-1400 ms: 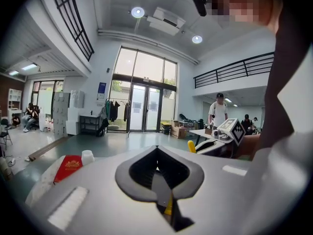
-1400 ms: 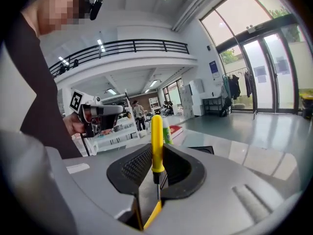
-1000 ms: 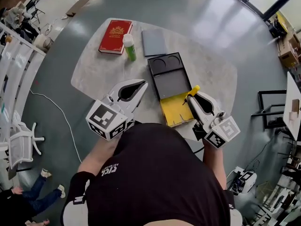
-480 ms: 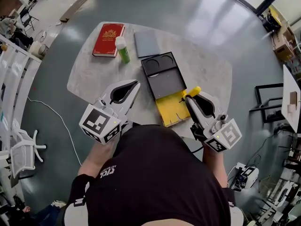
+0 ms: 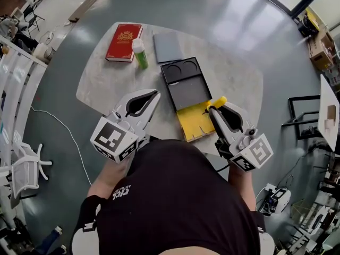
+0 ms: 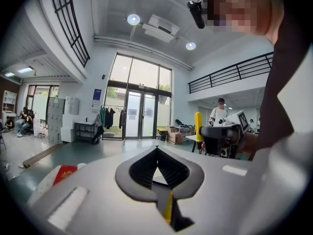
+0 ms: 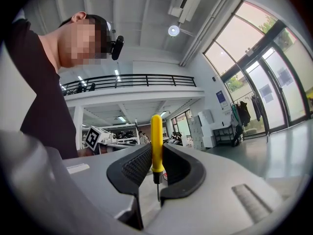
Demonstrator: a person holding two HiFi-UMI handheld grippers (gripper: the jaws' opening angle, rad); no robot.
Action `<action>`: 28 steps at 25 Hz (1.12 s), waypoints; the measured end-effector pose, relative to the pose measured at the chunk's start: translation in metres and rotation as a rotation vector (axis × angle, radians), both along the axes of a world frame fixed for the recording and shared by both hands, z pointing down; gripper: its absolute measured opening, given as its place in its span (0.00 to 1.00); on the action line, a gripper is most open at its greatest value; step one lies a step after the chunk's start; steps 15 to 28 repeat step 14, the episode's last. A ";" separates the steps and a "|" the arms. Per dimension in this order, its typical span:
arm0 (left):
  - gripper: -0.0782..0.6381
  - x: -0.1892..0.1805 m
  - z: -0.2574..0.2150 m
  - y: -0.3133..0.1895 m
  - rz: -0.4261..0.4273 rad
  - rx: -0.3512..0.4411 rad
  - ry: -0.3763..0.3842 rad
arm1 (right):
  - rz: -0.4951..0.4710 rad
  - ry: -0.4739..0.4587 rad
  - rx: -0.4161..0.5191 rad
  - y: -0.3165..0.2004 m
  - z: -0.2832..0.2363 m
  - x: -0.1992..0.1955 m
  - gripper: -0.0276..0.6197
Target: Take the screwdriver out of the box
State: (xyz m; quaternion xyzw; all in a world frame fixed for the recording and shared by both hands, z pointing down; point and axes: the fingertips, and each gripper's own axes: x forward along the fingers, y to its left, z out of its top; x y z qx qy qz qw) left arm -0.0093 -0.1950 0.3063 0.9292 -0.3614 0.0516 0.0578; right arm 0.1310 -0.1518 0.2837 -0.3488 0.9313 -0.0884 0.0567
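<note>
The open box (image 5: 183, 81) lies on the table, a black tray with two round recesses and a yellow flap (image 5: 195, 122) at its near end. My right gripper (image 5: 213, 109) hangs over the flap's right edge, shut on the yellow-handled screwdriver (image 5: 218, 102). In the right gripper view the screwdriver (image 7: 156, 143) stands upright between the jaws, its thin metal shaft pointing down. The left gripper view shows that yellow handle (image 6: 198, 126) too. My left gripper (image 5: 157, 94) hovers left of the box, its tips together and nothing held; in its own view the left gripper (image 6: 157, 149) looks the same.
On the far side of the white marble table (image 5: 106, 84) lie a red book (image 5: 126, 41), a green and white bottle (image 5: 139, 53) and a grey flat pad (image 5: 170, 46). A white chair (image 5: 21, 166) stands on the floor at left.
My right gripper has risen slightly with the screwdriver still clamped in it. The left gripper has stayed about where it was.
</note>
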 end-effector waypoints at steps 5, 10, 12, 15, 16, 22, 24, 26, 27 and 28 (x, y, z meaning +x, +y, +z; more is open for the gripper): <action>0.11 -0.001 0.000 0.000 -0.002 -0.006 0.003 | -0.011 -0.002 -0.011 -0.003 0.002 -0.004 0.17; 0.11 -0.003 0.002 0.000 -0.004 -0.007 0.004 | -0.013 0.000 -0.018 -0.005 0.005 -0.007 0.17; 0.11 -0.004 0.001 0.000 -0.006 -0.006 0.004 | -0.013 -0.002 -0.019 -0.006 0.006 -0.007 0.17; 0.11 -0.005 0.001 -0.001 -0.009 -0.006 0.005 | -0.014 -0.004 -0.021 -0.007 0.006 -0.007 0.17; 0.11 -0.005 0.001 -0.001 -0.009 -0.006 0.005 | -0.014 -0.004 -0.021 -0.007 0.006 -0.007 0.17; 0.11 -0.005 0.001 -0.001 -0.009 -0.006 0.005 | -0.014 -0.004 -0.021 -0.007 0.006 -0.007 0.17; 0.11 -0.005 0.001 -0.001 -0.009 -0.006 0.005 | -0.014 -0.004 -0.021 -0.007 0.006 -0.007 0.17; 0.11 -0.005 0.001 -0.001 -0.009 -0.006 0.005 | -0.014 -0.004 -0.021 -0.007 0.006 -0.007 0.17; 0.11 -0.005 0.001 -0.001 -0.009 -0.006 0.005 | -0.014 -0.004 -0.021 -0.007 0.006 -0.007 0.17; 0.11 -0.005 0.001 -0.001 -0.009 -0.006 0.005 | -0.014 -0.004 -0.021 -0.007 0.006 -0.007 0.17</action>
